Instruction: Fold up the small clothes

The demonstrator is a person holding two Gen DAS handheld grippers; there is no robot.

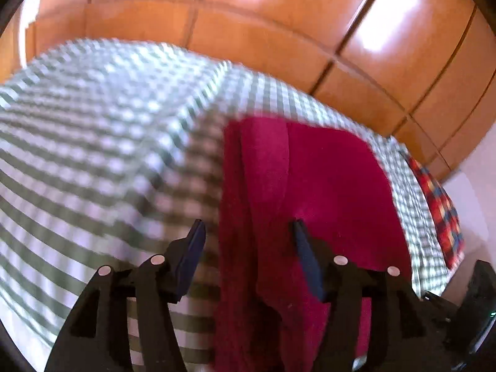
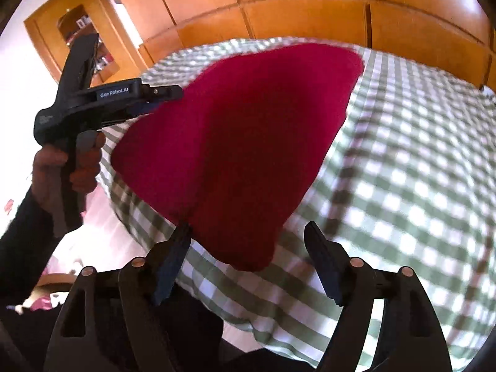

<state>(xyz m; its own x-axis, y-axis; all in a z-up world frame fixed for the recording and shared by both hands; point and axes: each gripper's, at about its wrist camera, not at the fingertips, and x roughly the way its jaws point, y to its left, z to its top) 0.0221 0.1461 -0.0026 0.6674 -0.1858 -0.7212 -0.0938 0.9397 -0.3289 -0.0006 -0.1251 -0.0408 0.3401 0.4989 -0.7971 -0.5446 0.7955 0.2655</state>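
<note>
Left gripper (image 2: 173,93) level, clamping red cloth (image 2: 241,142) — right gripper (image 2: 248,238) spread wide

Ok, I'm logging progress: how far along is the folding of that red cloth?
Done: the crimson fabric garment shows one lengthwise overlap. In hand: nothing; the left gripper and right gripper are both open at its edge. Left: remaining folds, then laying it flat on the green-checked bedcover.

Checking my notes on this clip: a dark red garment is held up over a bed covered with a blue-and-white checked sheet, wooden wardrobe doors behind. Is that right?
One detail is off: the checked sheet is green and white, not blue and white, as the right wrist view shows. The dark red garment above it and the wooden wardrobe doors behind are as you noted.
</note>
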